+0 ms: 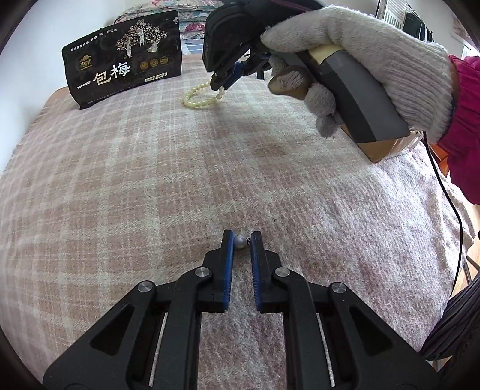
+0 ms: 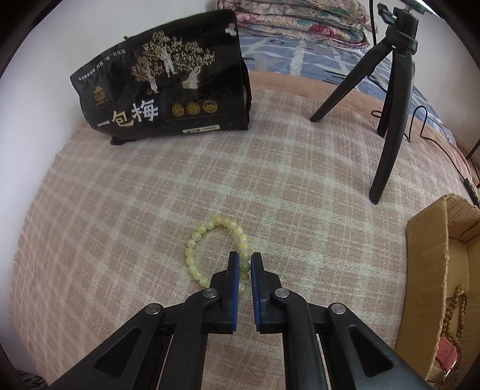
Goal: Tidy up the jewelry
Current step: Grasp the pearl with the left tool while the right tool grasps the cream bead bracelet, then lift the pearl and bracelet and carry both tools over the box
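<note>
My left gripper point(image 1: 241, 239) rests low on the plaid blanket point(image 1: 150, 180), shut on a small pale grey bead point(image 1: 239, 241) with a dark fitting on its right side. Farther back, my right gripper point(image 1: 220, 84), carried by a white-gloved hand point(image 1: 360, 60), is shut on one side of a pale yellow bead bracelet point(image 1: 196, 97). In the right wrist view the right gripper point(image 2: 244, 260) pinches the bracelet's right side between its blue pads. The rest of the bracelet point(image 2: 207, 229) lies in a loop on the blanket point(image 2: 120, 210).
A black snack bag point(image 2: 168, 81) stands at the back left. A black tripod point(image 2: 390, 105) with a cable stands at the back right. An open cardboard box point(image 2: 432, 240) at the right holds a brown bead string point(image 2: 456, 309). Folded quilts point(image 2: 300, 18) lie behind.
</note>
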